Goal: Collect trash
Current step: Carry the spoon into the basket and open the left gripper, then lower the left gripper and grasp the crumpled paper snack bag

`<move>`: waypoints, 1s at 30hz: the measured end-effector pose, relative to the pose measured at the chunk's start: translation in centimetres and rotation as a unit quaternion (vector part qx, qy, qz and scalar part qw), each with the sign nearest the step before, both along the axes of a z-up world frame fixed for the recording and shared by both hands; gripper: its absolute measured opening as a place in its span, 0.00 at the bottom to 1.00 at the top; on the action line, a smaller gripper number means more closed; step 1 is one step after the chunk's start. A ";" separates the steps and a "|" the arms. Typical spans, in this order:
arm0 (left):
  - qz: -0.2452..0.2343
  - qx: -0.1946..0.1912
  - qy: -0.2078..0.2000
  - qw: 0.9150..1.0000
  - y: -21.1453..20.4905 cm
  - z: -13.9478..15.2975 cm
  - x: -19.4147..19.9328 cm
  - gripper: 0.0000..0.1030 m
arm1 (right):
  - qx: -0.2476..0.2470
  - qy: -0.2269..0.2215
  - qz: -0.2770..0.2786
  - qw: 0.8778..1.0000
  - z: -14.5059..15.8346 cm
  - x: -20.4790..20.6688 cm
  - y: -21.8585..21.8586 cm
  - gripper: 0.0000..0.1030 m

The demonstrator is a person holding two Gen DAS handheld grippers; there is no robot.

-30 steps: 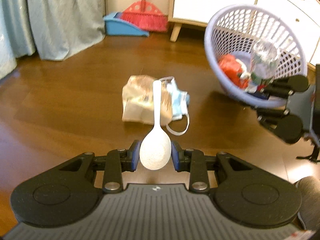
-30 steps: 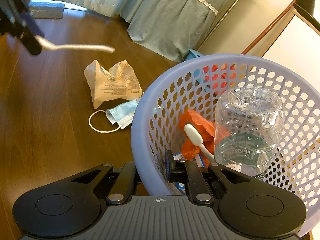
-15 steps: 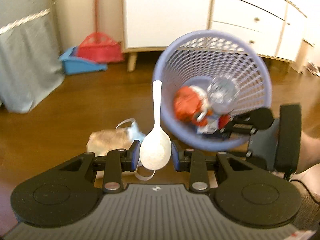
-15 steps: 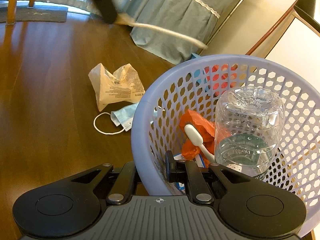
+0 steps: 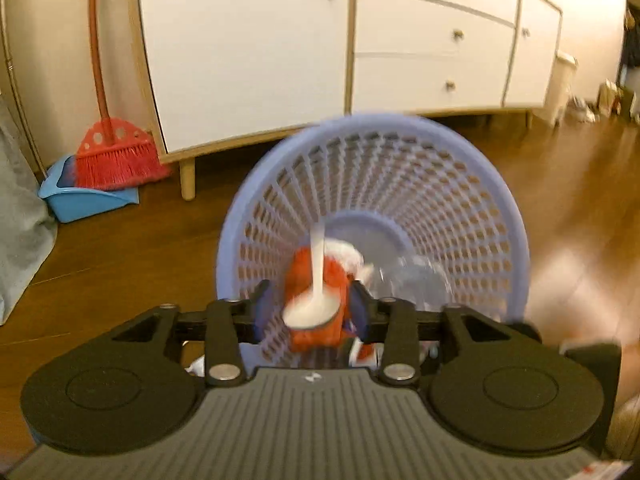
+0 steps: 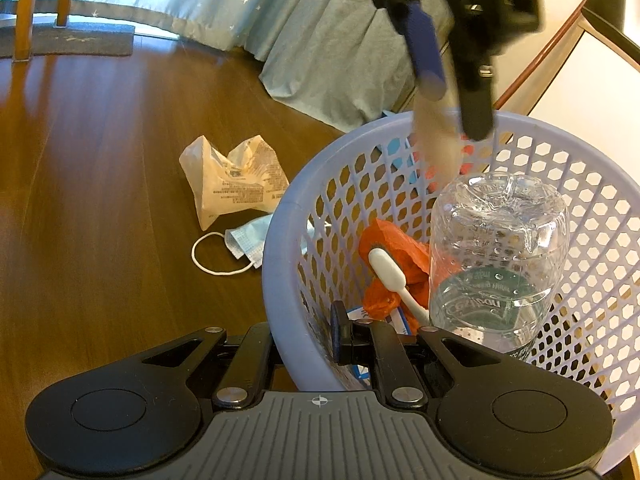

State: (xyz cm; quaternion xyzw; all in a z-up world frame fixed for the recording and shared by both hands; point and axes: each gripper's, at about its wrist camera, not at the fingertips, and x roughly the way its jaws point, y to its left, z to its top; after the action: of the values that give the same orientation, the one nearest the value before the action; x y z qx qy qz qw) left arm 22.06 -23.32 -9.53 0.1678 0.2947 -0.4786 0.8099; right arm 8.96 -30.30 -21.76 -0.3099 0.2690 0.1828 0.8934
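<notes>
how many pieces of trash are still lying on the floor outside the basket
2: a crumpled paper bag on the floor left of the basket, and a blue face mask just below it, against the basket's wall. Others may be hidden.

place: home room | signs: wood floor (image 6: 100,200) | white dresser (image 5: 400,40) | curtains (image 6: 200,0) | broom (image 5: 112,152)

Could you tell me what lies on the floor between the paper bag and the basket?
A blue face mask lies between paper bag and basket, per the right wrist view.
</notes>
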 end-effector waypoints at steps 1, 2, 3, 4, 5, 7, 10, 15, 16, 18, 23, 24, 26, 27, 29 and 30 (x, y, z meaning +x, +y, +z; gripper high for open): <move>0.006 -0.007 0.003 1.000 0.1 0.2 0.2 0.35 | 0.001 0.000 0.000 1.000 0.0 0.0 -0.1 0.06; 0.010 -0.011 0.003 1.000 0.3 0.3 0.2 0.35 | 0.002 0.000 0.000 1.000 0.1 0.0 -0.2 0.06; 0.011 -0.013 0.003 1.000 0.4 0.3 0.3 0.35 | 0.004 0.000 0.000 1.000 0.1 0.0 -0.2 0.06; 0.013 -0.011 0.001 1.000 0.7 0.4 0.3 0.35 | 0.006 0.000 -0.001 1.000 0.2 0.0 -0.3 0.06; 0.017 -0.009 -0.001 1.000 0.9 0.4 0.4 0.35 | 0.006 0.000 -0.001 1.000 0.2 0.0 -0.3 0.06; 0.028 -0.009 0.003 1.000 1.9 0.3 0.5 0.35 | 0.007 0.000 -0.002 1.000 0.3 0.1 -0.3 0.06; 0.050 -0.009 0.011 0.999 3.3 -0.2 0.7 0.35 | 0.008 0.000 -0.002 1.000 0.3 0.0 -0.3 0.06; 0.105 -0.018 0.028 0.994 6.5 -0.9 1.0 0.35 | 0.006 0.000 -0.001 1.000 0.4 -0.1 -0.4 0.06; 0.117 -0.024 0.036 0.992 7.2 -1.1 1.1 0.35 | 0.005 0.000 -0.001 1.000 0.4 -0.1 -0.4 0.06; 0.134 -0.021 0.038 0.990 8.5 -1.4 1.4 0.35 | 0.006 0.000 -0.001 1.000 0.4 -0.1 -0.4 0.06; 0.172 -0.002 0.041 0.984 11.5 -2.8 2.0 0.38 | 0.007 -0.001 -0.003 1.000 0.4 0.0 -0.4 0.06; 0.181 0.005 0.041 0.983 12.4 -3.3 2.0 0.38 | 0.008 -0.001 -0.003 1.000 0.4 0.0 -0.4 0.06; 0.195 0.018 0.043 0.980 13.6 -4.4 2.1 0.40 | 0.008 -0.001 -0.003 1.000 0.4 0.1 -0.4 0.06; 0.205 0.025 0.049 0.977 14.2 -5.1 2.2 0.40 | 0.008 -0.001 -0.003 1.000 0.4 0.1 -0.3 0.06; 0.219 0.036 0.057 0.973 15.2 -6.3 2.2 0.43 | 0.007 -0.001 -0.002 1.000 0.3 0.1 -0.3 0.06; 0.223 0.042 0.060 0.972 15.6 -6.8 2.2 0.44 | 0.006 -0.002 -0.001 1.000 0.4 0.1 -0.3 0.06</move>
State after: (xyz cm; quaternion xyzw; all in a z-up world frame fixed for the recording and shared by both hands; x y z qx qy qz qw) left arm 24.25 -7.75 -16.38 0.1028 0.3930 -0.2821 0.8691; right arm 9.08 -30.61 -21.40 -0.3043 0.2669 0.1827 0.8960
